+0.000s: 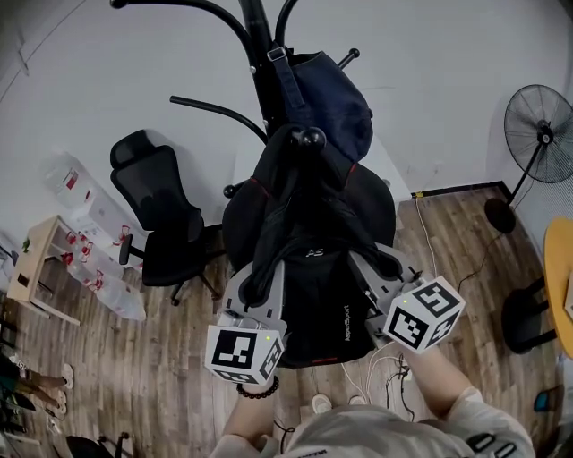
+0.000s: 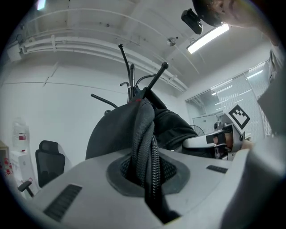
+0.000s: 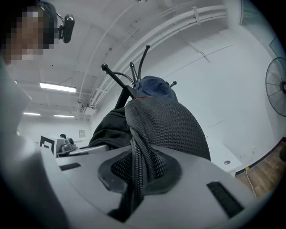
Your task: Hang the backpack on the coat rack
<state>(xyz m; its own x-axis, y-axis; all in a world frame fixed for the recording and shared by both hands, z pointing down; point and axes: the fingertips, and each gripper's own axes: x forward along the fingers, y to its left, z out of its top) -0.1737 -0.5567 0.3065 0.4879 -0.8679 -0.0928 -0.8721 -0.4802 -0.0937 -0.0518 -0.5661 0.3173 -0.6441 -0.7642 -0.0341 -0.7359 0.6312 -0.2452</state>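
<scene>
A navy bag (image 1: 336, 107) crowds the coat rack's (image 1: 254, 20) far hooks. An office chair (image 1: 166, 210) blocks the left side, while the floor (image 1: 457, 241) toward the fan (image 1: 540, 121) lies open.

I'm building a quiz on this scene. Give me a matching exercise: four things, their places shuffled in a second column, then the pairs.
1. black backpack
2. navy bag
3. office chair
4. standing fan

a. far right of the head view
b. gripped by its straps
c. hanging high on the coat rack
d. left of the coat rack

Pairs: 1-b, 2-c, 3-d, 4-a.
</scene>
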